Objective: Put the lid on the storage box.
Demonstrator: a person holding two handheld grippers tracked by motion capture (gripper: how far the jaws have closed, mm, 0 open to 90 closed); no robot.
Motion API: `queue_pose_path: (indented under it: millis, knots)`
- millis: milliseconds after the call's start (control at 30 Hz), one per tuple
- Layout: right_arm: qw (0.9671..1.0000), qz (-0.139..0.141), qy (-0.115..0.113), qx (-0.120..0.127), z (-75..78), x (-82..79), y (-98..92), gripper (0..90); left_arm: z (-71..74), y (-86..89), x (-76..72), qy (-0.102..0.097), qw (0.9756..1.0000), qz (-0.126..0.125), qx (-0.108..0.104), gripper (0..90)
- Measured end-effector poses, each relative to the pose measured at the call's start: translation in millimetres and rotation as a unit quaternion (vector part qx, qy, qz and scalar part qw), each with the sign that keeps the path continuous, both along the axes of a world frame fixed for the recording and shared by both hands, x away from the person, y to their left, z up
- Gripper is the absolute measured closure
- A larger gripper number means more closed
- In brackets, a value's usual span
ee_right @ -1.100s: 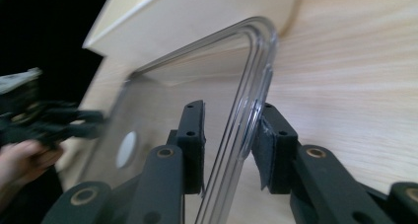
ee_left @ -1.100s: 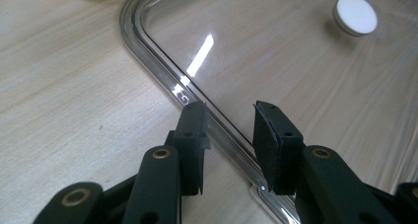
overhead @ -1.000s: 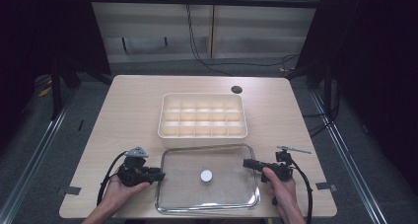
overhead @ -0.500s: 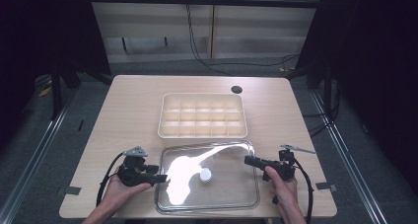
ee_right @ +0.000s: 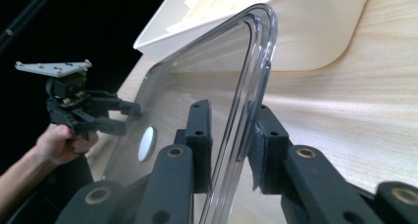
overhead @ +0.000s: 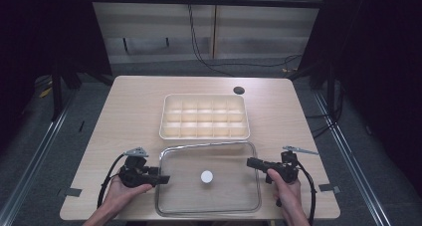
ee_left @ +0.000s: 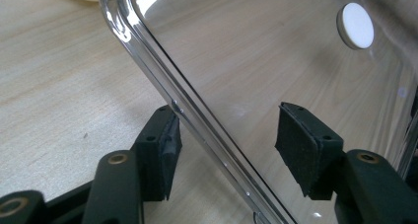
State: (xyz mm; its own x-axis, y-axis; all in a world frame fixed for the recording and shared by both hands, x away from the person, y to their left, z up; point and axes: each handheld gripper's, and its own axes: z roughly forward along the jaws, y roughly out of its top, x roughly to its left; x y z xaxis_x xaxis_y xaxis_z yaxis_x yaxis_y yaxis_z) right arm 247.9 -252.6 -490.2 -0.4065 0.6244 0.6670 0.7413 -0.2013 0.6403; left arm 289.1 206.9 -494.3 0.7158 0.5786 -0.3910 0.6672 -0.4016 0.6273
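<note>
Each black hand-held gripper (overhead: 158, 179) carries brass-ringed screws, a grey three-cornered plate and a trailing black cable.

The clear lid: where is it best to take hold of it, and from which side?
Grip the clear lid by its raised rim at the two short ends, one gripper from each side. The rim is thin enough to fit between the jaws, as the left gripper and right gripper straddle it.

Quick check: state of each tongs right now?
Left tongs: open, jaws straddling the clear lid rim.
Right tongs: open, straddling the opposite rim.
</note>
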Motion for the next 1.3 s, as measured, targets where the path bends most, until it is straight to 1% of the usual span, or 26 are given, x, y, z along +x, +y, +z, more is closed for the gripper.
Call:
queue_pose_path:
  millis: [33, 67, 167, 233, 300, 333, 367, 400, 433, 467, 500, 533, 567, 633, 667, 733, 767, 800, 867, 933, 1000, 1067, 1100, 1133, 1200, 1300]
  knots:
    - [1.0000, 0.000, 0.000, 0.000, 0.0, 0.0, 0.0, 73.0, 0.5, 0.6, 0.0, -0.002, 1.0000, -0.002, -0.001, 43.4]
    - [1.0000, -0.001, 0.002, -0.006, -0.3, 0.1, 0.4, 72.4, 1.1, 0.6, -0.8, -0.004, 1.0000, 0.002, -0.004, 44.7]
    - [0.9999, -0.005, 0.003, -0.010, -0.6, 0.6, 0.5, 72.1, 3.4, 3.0, -0.9, -0.009, 0.9999, 0.003, -0.010, 48.0]
    - [0.9999, -0.007, 0.003, -0.011, -0.5, 0.9, 0.8, 71.9, 6.4, 5.4, -1.2, -0.019, 0.9996, 0.013, -0.019, 50.4]
    - [0.9999, -0.008, 0.002, -0.011, -0.4, 1.0, 1.1, 71.8, 7.5, 6.2, -1.4, -0.022, 0.9994, 0.015, -0.021, 52.3]
    - [0.9999, -0.008, 0.001, -0.011, -0.1, 1.1, 1.4, 71.7, 8.4, 6.6, -1.7, -0.025, 0.9993, 0.018, -0.024, 52.3]
    - [0.9998, -0.009, 0.002, -0.020, 0.8, 1.0, 2.9, 70.6, 10.5, 7.5, -2.4, -0.031, 0.9990, 0.021, -0.024, 53.5]
    - [0.9996, -0.010, 0.004, -0.026, 1.0, 1.0, 3.9, 70.2, 11.7, 8.0, -2.3, -0.034, 0.9989, 0.021, -0.022, 53.7]
    - [0.9996, -0.010, 0.004, -0.026, 1.0, 1.0, 3.9, 70.2, 11.7, 8.0, -2.3, -0.034, 0.9989, 0.021, -0.022, 53.9]
    - [0.9995, -0.009, 0.006, -0.029, 1.2, 0.9, 5.6, 69.6, 14.2, 8.2, -2.8, -0.038, 0.9985, 0.023, -0.031, 54.0]
    - [0.9995, -0.009, 0.006, -0.029, 1.2, 0.9, 5.6, 69.6, 14.2, 8.2, -2.8, -0.038, 0.9985, 0.023, -0.031, 54.2]
    - [0.9994, -0.007, 0.010, -0.033, 1.3, 0.9, 6.5, 69.3, 16.2, 8.7, -2.9, -0.041, 0.9984, 0.019, -0.035, 54.1]
    - [0.9994, -0.007, 0.010, -0.033, 1.3, 0.9, 6.5, 69.3, 17.8, 8.2, -3.6, -0.042, 0.9981, 0.021, -0.039, 54.1]
    - [0.9995, -0.007, 0.005, -0.029, 2.5, 0.8, 7.3, 69.3, 19.9, 8.5, -4.6, -0.049, 0.9978, 0.022, -0.039, 54.2]
    - [0.9995, -0.009, 0.000, -0.032, 4.0, 0.6, 7.6, 69.2, 20.3, 8.9, -4.7, -0.048, 0.9978, 0.021, -0.042, 55.0]
    - [0.9994, -0.011, 0.000, -0.034, 4.8, 0.0, 8.3, 68.6, 21.9, 10.3, -5.1, -0.049, 0.9974, 0.021, -0.049, 56.1]
    - [0.9994, -0.011, 0.000, -0.034, 4.8, 0.0, 8.3, 68.6, 21.9, 10.3, -5.1, -0.049, 0.9974, 0.021, -0.049, 56.5]
    - [0.9992, -0.012, -0.005, -0.038, 6.0, -0.4, 9.4, 68.0, 22.8, 10.4, -5.9, -0.048, 0.9971, 0.023, -0.054, 57.1]
    - [0.9991, -0.013, -0.008, -0.039, 7.0, -0.7, 9.8, 67.8, 25.1, 11.6, -6.8, -0.050, 0.9967, 0.017, -0.062, 57.6]
    - [0.9992, -0.015, -0.013, -0.035, 9.7, -1.6, 10.6, 67.6, 28.0, 12.3, -8.4, -0.051, 0.9959, 0.014, -0.073, 59.2]
    - [0.9990, -0.019, -0.021, -0.033, 13.1, -2.3, 10.6, 67.6, 32.7, 13.1, -10.2, -0.059, 0.9947, 0.010, -0.083, 61.4]
    - [0.9990, -0.019, -0.024, -0.033, 14.3, -2.5, 10.2, 67.6, 34.1, 13.7, -10.6, -0.060, 0.9944, 0.008, -0.087, 62.2]
    - [0.9988, -0.022, -0.031, -0.030, 16.4, -2.9, 9.8, 67.7, 35.3, 14.2, -10.8, -0.063, 0.9939, 0.008, -0.090, 63.9]
    - [0.9989, -0.022, -0.030, -0.030, 17.5, -3.2, 9.9, 67.7, 36.1, 14.2, -11.2, -0.063, 0.9939, 0.008, -0.090, 64.1]
    - [0.9986, -0.024, -0.036, -0.032, 18.9, -3.2, 10.5, 67.7, 39.3, 14.1, -12.3, -0.072, 0.9937, 0.010, -0.086, 64.1]
    - [0.9986, -0.024, -0.036, -0.031, 20.2, -3.6, 11.0, 67.6, 42.0, 15.1, -12.5, -0.077, 0.9933, 0.007, -0.086, 65.0]
